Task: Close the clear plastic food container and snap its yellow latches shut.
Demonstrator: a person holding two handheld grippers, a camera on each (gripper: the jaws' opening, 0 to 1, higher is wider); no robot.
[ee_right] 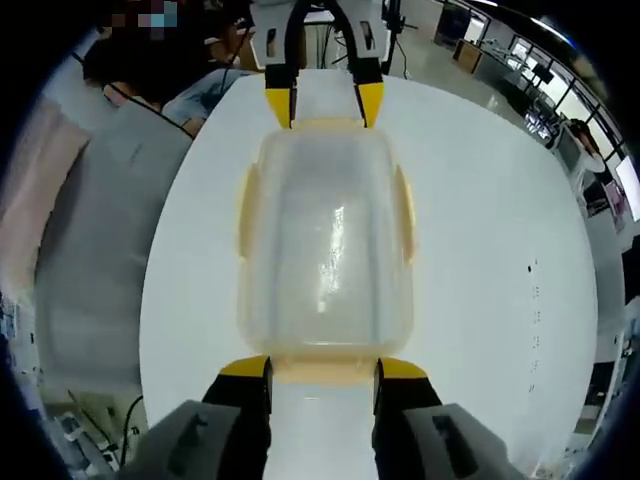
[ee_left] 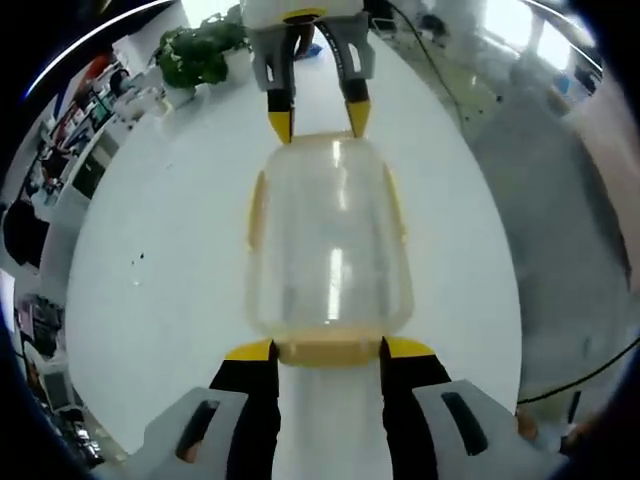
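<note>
The container (ee_left: 330, 240) looks empty, so I judge it light, and on the smooth white counter (ee_left: 150, 280) it would likely skate if pushed from one end alone; bracing from both ends makes sense. Clear thin plastic, probably stiff at the rim but with some flex in the lid, glossy, so slippery under my fingers. Best hold is the yellow latches, not the clear walls. It sits mid-counter, lid down on top, between my two grippers. My left gripper (ee_left: 330, 348) has its fingers spread, one at each corner of the near end latch (ee_left: 330, 352), touching or just beside it, not clenched on anything. My right gripper (ee_right: 322, 366) stands the same way at the opposite end latch (ee_right: 322, 370), fingers apart. In the left gripper view the right one shows at the far end. Looks: rounded rectangular tub, see-through with glare streaks, yellow latches on both long sides too (ee_right: 246, 215). Whether the side latches are already snapped down I can't quite tell through the fisheye; they appear to lie flat.
</note>
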